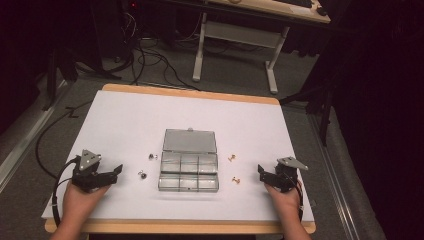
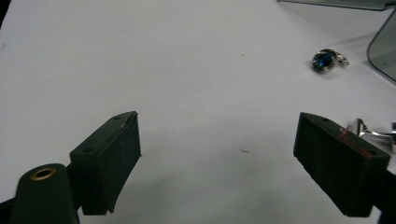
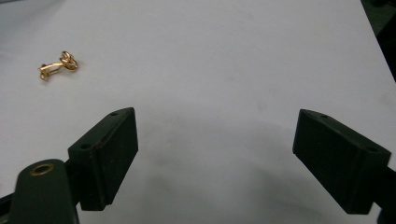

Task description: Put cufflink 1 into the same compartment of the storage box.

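Note:
A clear plastic compartment box (image 1: 189,172) lies in the middle of the white table (image 1: 125,120) with its lid folded back. Left of it lie two silver cufflinks with blue stones (image 1: 153,156) (image 1: 143,174). Right of it lie two gold cufflinks (image 1: 231,158) (image 1: 236,179). My left gripper (image 1: 116,175) rests near the table's left front, open and empty, pointing toward the box. In the left gripper view a blue cufflink (image 2: 328,60) lies ahead and a silver one (image 2: 373,133) sits partly behind the right jaw. My right gripper (image 1: 261,173) is open and empty; a gold cufflink (image 3: 58,65) lies ahead to its left.
The box's corner (image 2: 383,46) shows at the right edge of the left gripper view. Behind the table stand a desk frame (image 1: 235,35) and loose cables (image 1: 150,60) on the floor. Cables trail from both grippers off the table's front edge.

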A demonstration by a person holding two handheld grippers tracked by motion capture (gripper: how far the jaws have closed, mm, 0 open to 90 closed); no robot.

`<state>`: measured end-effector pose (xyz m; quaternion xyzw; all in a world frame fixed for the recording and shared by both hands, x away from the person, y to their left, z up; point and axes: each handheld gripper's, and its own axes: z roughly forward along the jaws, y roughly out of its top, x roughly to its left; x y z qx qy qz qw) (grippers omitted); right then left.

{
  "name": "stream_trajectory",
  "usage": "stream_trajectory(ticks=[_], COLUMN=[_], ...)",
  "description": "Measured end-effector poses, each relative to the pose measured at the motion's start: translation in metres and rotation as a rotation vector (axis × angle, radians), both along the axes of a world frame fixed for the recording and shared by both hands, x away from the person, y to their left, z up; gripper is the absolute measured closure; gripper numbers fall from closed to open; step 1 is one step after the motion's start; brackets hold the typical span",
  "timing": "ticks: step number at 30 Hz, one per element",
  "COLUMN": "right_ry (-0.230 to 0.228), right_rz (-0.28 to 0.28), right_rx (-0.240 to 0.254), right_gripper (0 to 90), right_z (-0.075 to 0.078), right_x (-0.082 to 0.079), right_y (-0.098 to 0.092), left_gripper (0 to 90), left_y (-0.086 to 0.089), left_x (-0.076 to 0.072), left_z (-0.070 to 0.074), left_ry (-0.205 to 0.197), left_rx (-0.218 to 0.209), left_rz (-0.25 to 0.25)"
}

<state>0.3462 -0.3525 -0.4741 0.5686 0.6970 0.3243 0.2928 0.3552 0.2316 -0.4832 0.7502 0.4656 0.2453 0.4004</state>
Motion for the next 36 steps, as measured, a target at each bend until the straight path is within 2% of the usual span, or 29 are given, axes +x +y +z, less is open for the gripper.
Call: stream_trajectory(ticks=[4, 9, 12, 17, 23, 33, 36], right_ry=[-0.019, -0.038, -0.04, -0.056, -0.074, -0.1, -0.094], right_rz=[-0.015, 0.011, 0.012, 0.033, 0.053, 0.111, 0.125], right_rx=[0.027, 0.019, 0.039, 0.041, 0.064, 0.042, 0.05], right_gripper=[14.6, 18.6, 20.4, 22.0, 30.8, 37.8, 38.6], right_z=[0.002, 0.003, 0.003, 0.003, 0.006, 0.008, 0.008], right_x=[-0.003, -0.007, -0.007, -0.007, -0.012, -0.015, -0.015], right_y=[0.001, 0.002, 0.001, 0.001, 0.006, 0.015, 0.017], left_gripper=[15.9, 17.7, 18.2, 21.3, 24.3, 34.8, 38.8], left_y=[0.0, 0.005, 0.005, 0.005, 0.005, 0.002, 0.001], left_x=[0.002, 0.003, 0.003, 0.003, 0.002, -0.002, -0.004], left_z=[0.0, 0.0, 0.0, 0.0, 0.0, 0.001, 0.002], left_ry=[0.015, 0.026, 0.026, 0.031, 0.022, -0.006, 0.005], left_rx=[-0.001, -0.04, -0.042, -0.044, -0.048, -0.029, -0.067], left_rz=[-0.007, 0.004, 0.01, 0.013, 0.017, 0.005, 0.001])
